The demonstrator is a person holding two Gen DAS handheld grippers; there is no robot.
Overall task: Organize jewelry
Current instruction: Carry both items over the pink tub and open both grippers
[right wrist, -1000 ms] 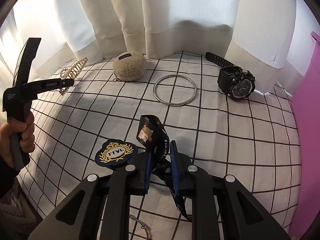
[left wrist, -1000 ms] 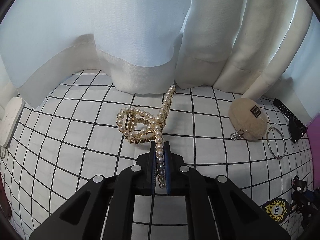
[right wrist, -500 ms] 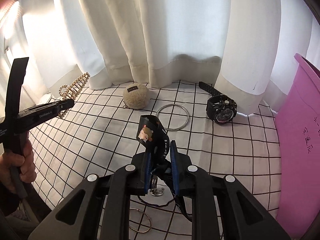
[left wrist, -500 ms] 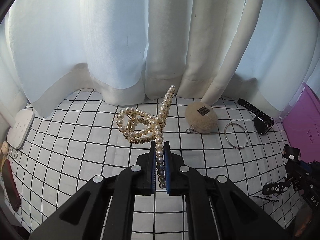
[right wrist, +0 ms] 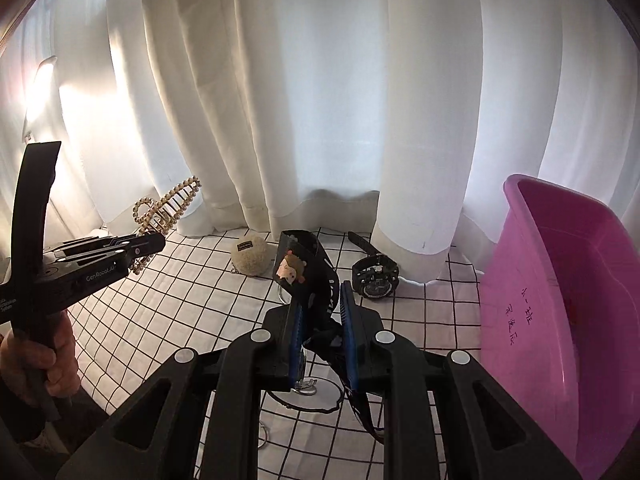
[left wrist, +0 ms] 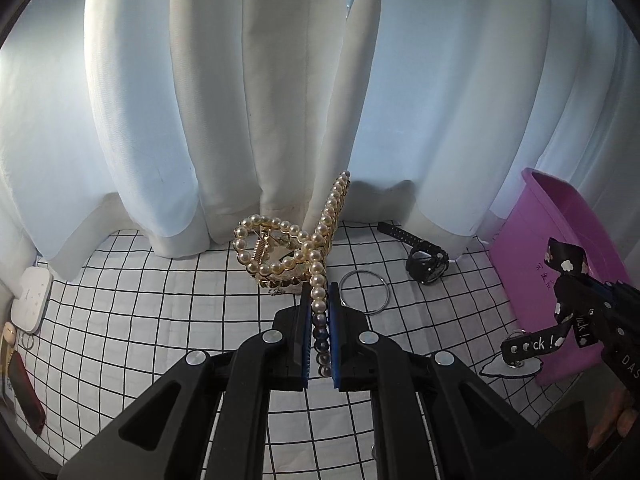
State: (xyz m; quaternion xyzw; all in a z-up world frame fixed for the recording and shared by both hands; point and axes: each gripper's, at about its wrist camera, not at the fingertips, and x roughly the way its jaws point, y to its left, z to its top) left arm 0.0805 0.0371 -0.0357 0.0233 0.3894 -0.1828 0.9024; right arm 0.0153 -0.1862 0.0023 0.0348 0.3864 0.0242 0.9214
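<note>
My left gripper [left wrist: 320,300] is shut on a pearl and gold hair claw [left wrist: 296,248] and holds it in the air above the checked cloth; the claw also shows in the right wrist view [right wrist: 166,208]. My right gripper [right wrist: 320,304] is shut on a black strap keychain with a cartoon charm [right wrist: 298,268], lifted off the cloth. The strap also shows in the left wrist view [left wrist: 568,300], beside the pink bin [left wrist: 560,280]. The pink bin [right wrist: 568,300] stands at the right.
On the checked cloth [right wrist: 192,300] lie a black watch [right wrist: 374,276], a silver bangle [left wrist: 366,292], a beige fluffy pouch [right wrist: 250,256] and a small ring [right wrist: 266,436]. White curtains hang behind. A white device [left wrist: 32,300] and a red item [left wrist: 26,400] lie at far left.
Both grippers have risen with their objects. The right gripper has moved nearer the pink bin, which fills more of the view.
</note>
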